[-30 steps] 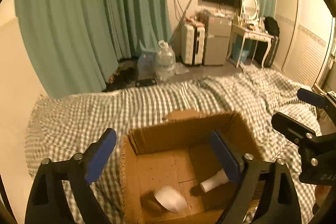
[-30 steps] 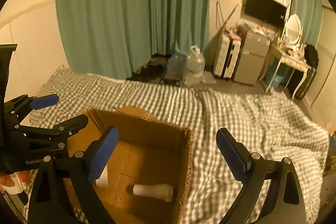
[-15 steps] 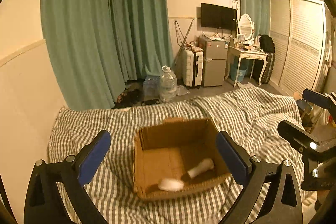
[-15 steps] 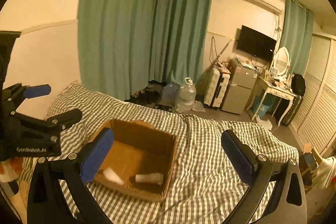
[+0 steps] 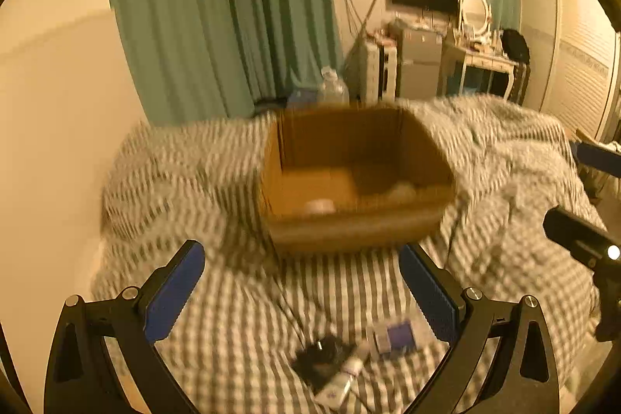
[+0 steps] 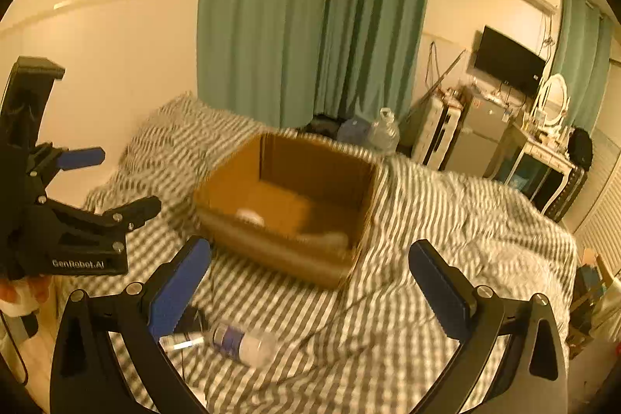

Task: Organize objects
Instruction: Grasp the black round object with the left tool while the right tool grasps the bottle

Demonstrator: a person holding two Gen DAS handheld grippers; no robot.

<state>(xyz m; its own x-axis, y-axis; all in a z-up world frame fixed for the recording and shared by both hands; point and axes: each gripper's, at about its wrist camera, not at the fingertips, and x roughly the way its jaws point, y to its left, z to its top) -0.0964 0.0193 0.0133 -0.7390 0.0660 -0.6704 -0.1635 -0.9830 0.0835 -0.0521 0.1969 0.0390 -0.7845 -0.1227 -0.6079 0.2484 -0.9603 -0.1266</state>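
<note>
Both the left gripper and right gripper gape empty. On the near side of the cardboard box, a bottle awaits collection.

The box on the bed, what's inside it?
The box holds two pale things, too blurry to name. Its near wall hides part of the floor.

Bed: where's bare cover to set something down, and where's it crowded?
Free: the checked cover right of the cardboard box, out to the bed's right edge, and the strip between the box's near wall and the right tool. Crowded: the near edge, with a small bottle, a tube and a dark item. The box floor already holds two pale items.
</note>
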